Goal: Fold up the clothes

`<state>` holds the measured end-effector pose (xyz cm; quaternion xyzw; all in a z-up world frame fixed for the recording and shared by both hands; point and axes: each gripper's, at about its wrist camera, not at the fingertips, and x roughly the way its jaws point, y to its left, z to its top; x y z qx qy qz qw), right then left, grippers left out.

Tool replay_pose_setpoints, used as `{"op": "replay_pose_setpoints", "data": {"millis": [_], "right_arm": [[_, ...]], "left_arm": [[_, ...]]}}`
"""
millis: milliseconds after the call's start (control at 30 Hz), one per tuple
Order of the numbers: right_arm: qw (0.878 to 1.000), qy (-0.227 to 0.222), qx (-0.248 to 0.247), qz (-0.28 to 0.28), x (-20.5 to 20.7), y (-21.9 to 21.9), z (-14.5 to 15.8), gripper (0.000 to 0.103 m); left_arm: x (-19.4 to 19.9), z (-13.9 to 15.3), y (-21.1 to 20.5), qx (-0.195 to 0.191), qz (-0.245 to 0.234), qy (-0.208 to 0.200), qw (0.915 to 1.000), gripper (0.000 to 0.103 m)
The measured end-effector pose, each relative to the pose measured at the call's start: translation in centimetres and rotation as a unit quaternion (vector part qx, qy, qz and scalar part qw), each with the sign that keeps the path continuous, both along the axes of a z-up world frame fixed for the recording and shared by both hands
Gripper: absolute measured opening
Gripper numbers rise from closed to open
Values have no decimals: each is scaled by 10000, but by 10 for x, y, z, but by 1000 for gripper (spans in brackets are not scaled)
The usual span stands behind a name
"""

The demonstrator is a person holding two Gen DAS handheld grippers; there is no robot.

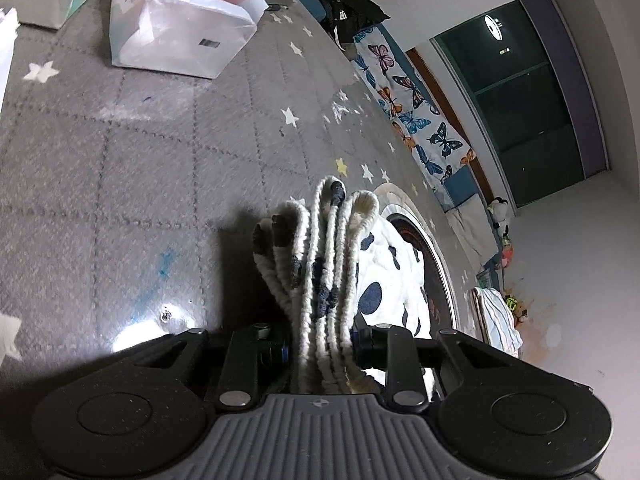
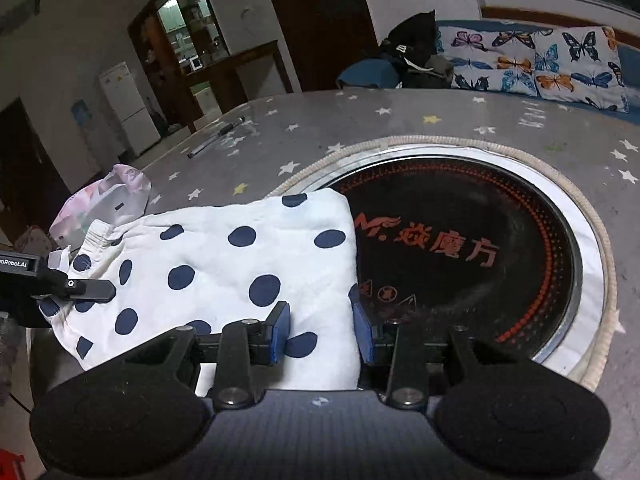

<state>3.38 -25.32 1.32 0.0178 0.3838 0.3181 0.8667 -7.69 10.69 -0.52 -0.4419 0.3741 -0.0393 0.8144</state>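
Polka-dot garment laid on star-print table, partly over round hob. Bunched waistband clamped by left gripper; right gripper spread wide over folded edge. Fabric judged soft, light, limp; hem corners preferred for grasp

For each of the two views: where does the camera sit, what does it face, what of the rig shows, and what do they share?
Left wrist: sits behind the left gripper, facing along the table; jaws clamp bunched garment edges.
Right wrist: sits behind the right gripper, looking down at the garment and hotplate; open jaws straddle the cloth; the left gripper shows at left.
Shared: garment, hotplate, table, butterfly cushions.
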Motion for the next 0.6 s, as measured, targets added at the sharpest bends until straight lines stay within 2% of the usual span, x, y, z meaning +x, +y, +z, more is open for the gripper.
{"op": "replay_pose_setpoints", "data": {"millis": [100, 333, 600], "right_arm": [[9999, -48, 3, -152, -1, 1, 2, 35], [9999, -33, 87, -134, -9, 4, 2, 35], [9998, -47, 34, -194, -16, 8, 3, 25]], "left_arm": [[2, -1, 0, -17, -1, 5, 10000, 29], [-1, -3, 2, -10, -28, -27, 10000, 30], [3, -3, -1, 60, -58, -70, 9999, 30]]}}
